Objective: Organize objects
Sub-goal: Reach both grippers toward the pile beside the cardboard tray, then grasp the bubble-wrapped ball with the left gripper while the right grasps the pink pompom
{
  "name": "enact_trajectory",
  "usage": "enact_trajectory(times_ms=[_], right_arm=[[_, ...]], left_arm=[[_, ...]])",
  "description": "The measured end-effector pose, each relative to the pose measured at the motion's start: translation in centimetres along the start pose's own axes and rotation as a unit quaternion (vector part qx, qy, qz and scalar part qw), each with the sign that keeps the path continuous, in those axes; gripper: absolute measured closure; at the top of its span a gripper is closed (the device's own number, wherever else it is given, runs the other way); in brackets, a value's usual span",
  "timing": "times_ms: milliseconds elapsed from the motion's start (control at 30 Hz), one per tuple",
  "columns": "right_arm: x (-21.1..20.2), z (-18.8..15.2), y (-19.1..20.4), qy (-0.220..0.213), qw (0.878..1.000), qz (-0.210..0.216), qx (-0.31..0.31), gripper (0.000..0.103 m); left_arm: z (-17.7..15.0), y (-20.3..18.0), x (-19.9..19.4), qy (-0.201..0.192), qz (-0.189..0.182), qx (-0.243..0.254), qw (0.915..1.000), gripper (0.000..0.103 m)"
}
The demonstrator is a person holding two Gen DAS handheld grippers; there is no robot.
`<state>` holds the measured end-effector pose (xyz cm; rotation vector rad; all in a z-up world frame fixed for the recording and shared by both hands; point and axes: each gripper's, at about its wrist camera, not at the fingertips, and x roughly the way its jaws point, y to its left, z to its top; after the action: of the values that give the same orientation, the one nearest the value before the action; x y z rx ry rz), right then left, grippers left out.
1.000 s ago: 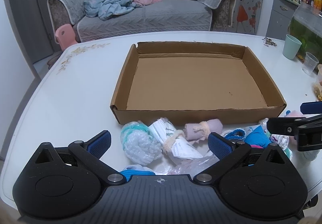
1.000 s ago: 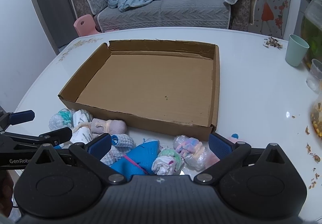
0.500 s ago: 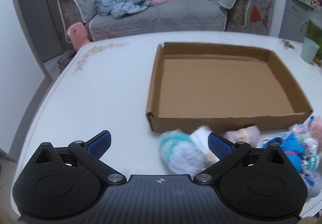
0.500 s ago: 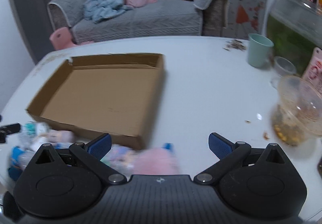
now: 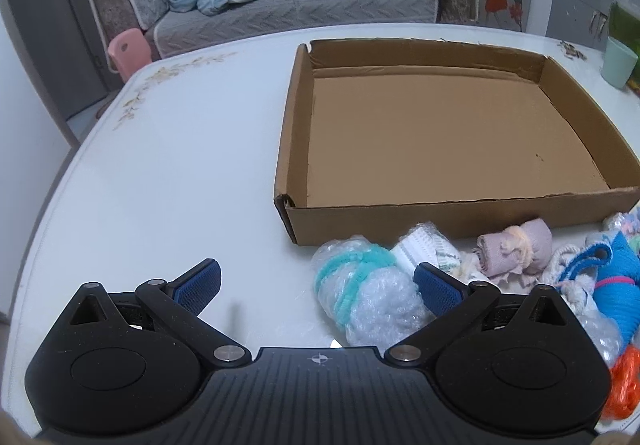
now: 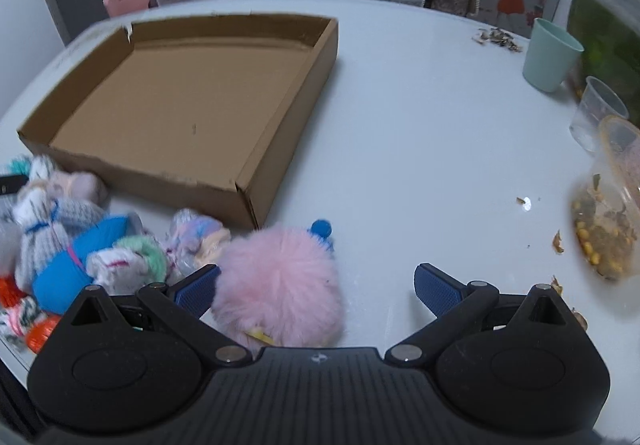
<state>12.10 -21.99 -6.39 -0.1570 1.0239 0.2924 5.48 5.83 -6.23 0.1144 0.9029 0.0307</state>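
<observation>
An empty shallow cardboard box lies on the white table. Small rolled and wrapped textile bundles are heaped along its near side. In the left wrist view a bubble-wrapped teal bundle sits just inside my right fingertip, beside a mauve roll and a blue bundle. My left gripper is open over bare table. In the right wrist view a fluffy pink ball rests against the left fingertip of my open right gripper. A blue bundle lies to its left.
A mint cup, a clear plastic cup and a plastic container of food scraps stand at the table's right, with crumbs around them. A grey sofa and a pink stool are beyond the table.
Both grippers swung outward and back: the left one drifted left of the heap, the right one moved right and now has the pink ball between its fingers. Both stayed open.
</observation>
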Motion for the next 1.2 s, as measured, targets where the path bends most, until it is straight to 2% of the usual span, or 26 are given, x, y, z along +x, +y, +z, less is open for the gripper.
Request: enact_trajectory(times_ms=[167,433,733,833,900,1033,1200], right_arm=[[0.2,-0.5,-0.9,0.005,1.000,0.021,0.020,0.012],[-0.2,-1.2,-0.7,0.002,1.000,0.015,0.009,0.024],[-0.1,-0.7,-0.6,-0.008,1.000,0.009,-0.010,0.056],[-0.2,-0.8,-0.4,-0.010,1.000,0.011,-0.017,0.060],[-0.4,-1.0,-0.3,-0.011,1.000,0.011,-0.022,0.062],[-0.4,-1.1,-0.4,-0.014,0.999,0.013,-0.026,0.063],[-0.5,-1.0,-0.4,-0.014,0.999,0.013,-0.032,0.064]], left_arm=[[0.1,0.4,0.4,0.000,-0.001,-0.012,0.9999,0.000],[-0.5,0.3,0.4,-0.003,0.020,0.009,0.9998,0.000],[-1.1,0.8,0.9,-0.003,0.030,0.005,0.9995,0.001],[-1.2,0.9,1.1,0.000,0.026,0.002,0.9997,0.006],[-1.3,0.8,1.2,0.001,0.024,0.003,0.9997,0.016],[-1.4,0.7,1.2,-0.003,0.018,-0.002,0.9998,0.025],[-1.4,0.5,0.9,-0.010,0.015,0.001,0.9998,0.049]])
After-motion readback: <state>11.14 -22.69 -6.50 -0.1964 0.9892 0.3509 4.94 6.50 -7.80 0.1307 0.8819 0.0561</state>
